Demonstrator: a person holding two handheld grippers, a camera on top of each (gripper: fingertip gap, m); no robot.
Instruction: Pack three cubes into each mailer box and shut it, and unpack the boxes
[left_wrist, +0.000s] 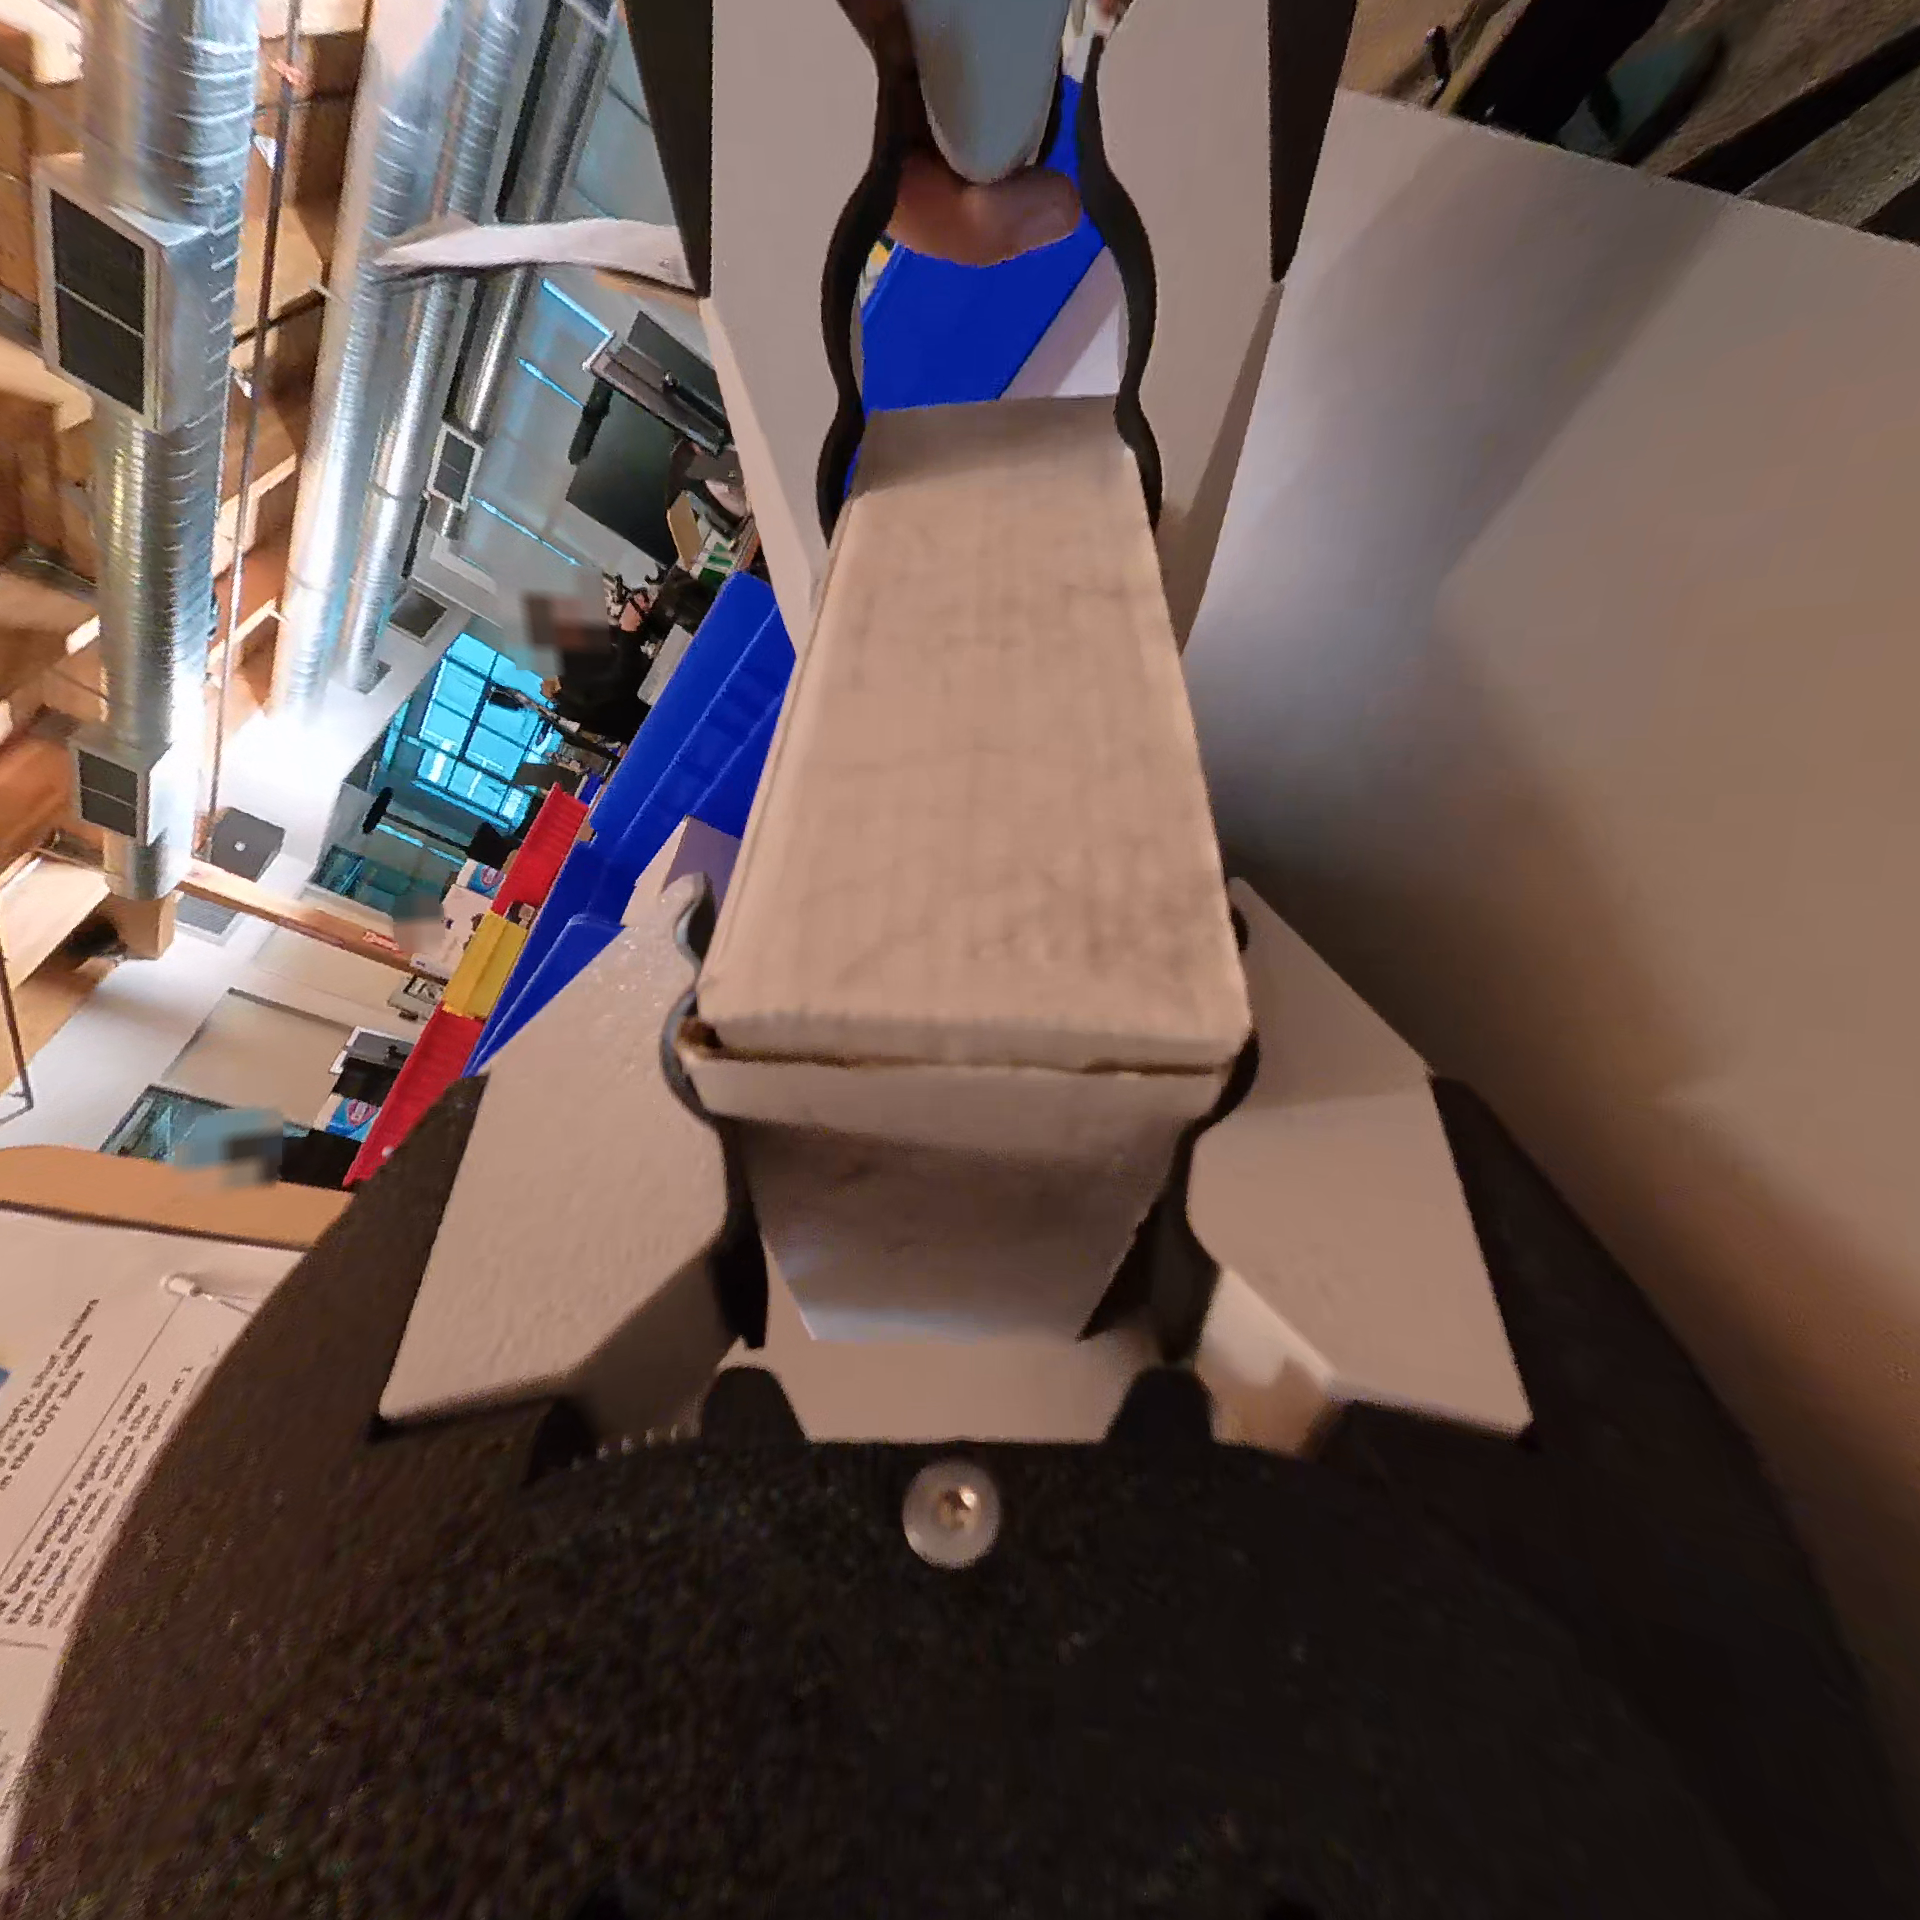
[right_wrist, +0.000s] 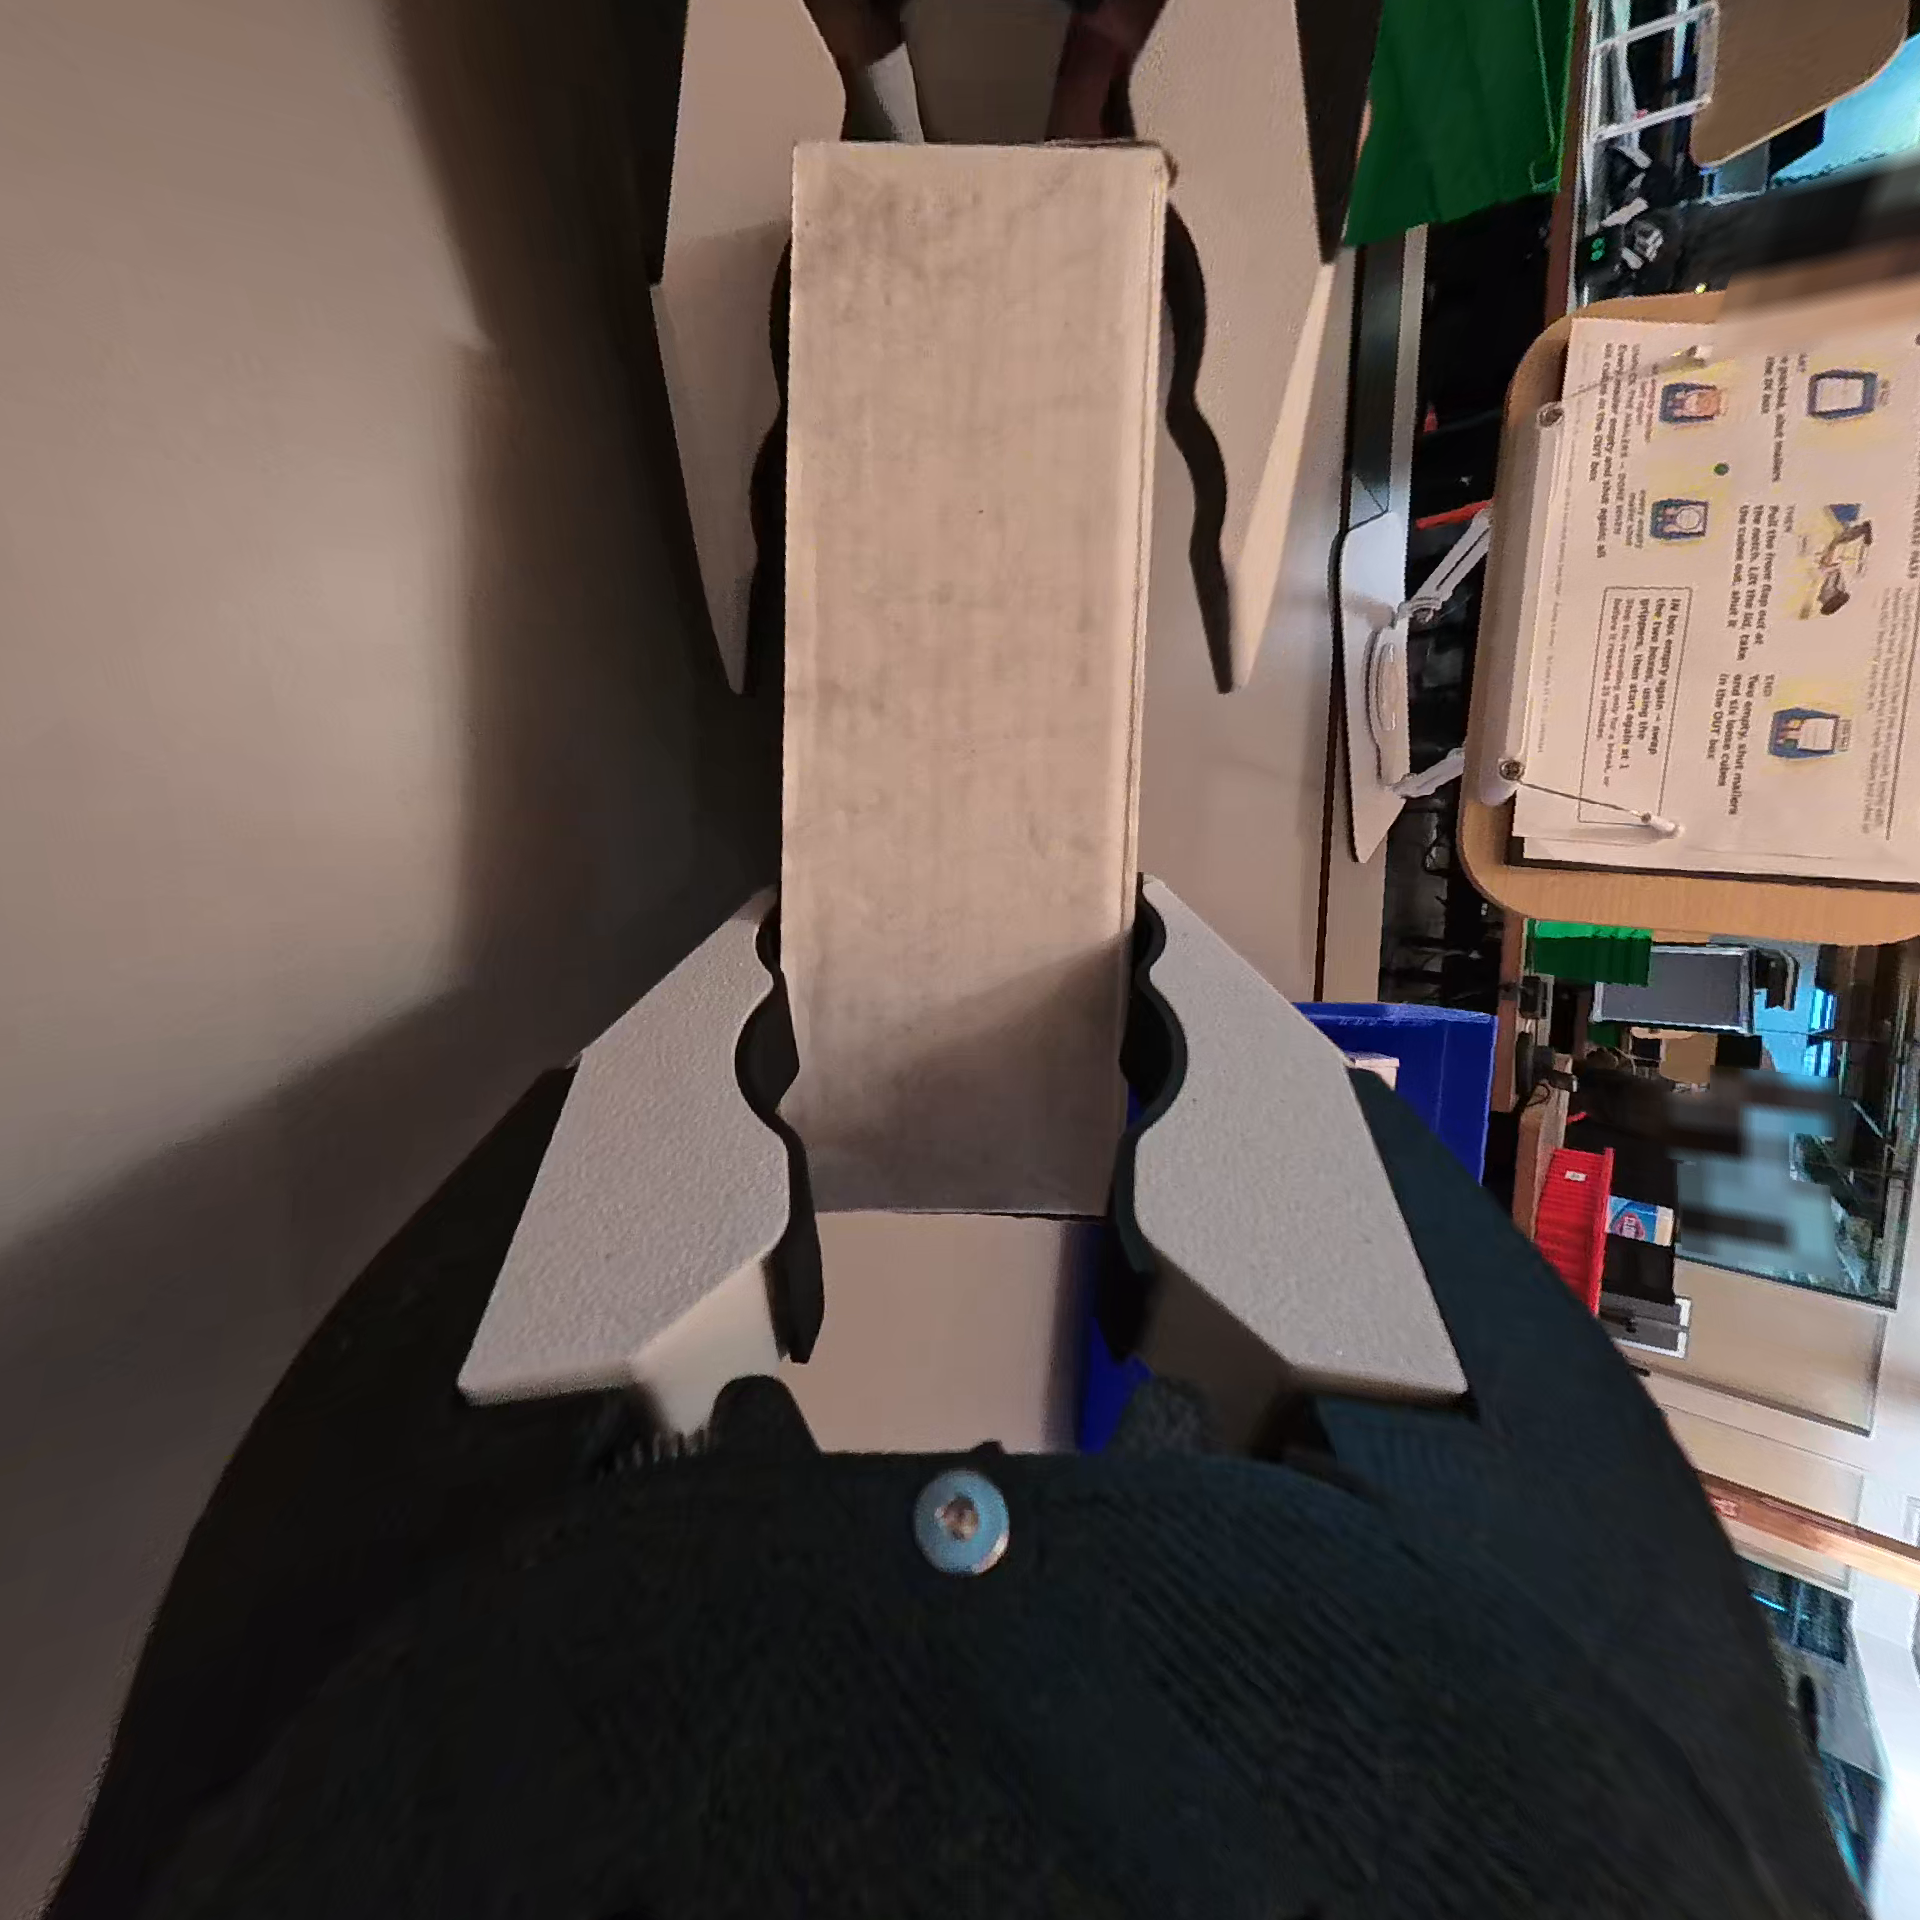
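Both claws clamping opposite ends of the white box (left_wrist: 977, 748): left gripper (left_wrist: 961, 1049), right gripper (right_wrist: 961, 1039); judging it's being carried, so keeping squeeze even and box level

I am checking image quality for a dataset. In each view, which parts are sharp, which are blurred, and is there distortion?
Left wrist view: the mailer box between the tool's fingers is fairly sharp; the workshop background is smeared and tilted, the ducts bowed by the wide lens. Right wrist view: the box is sharp, the wall at left is soft and shadowed, and the instruction sheet is slightly blurred.
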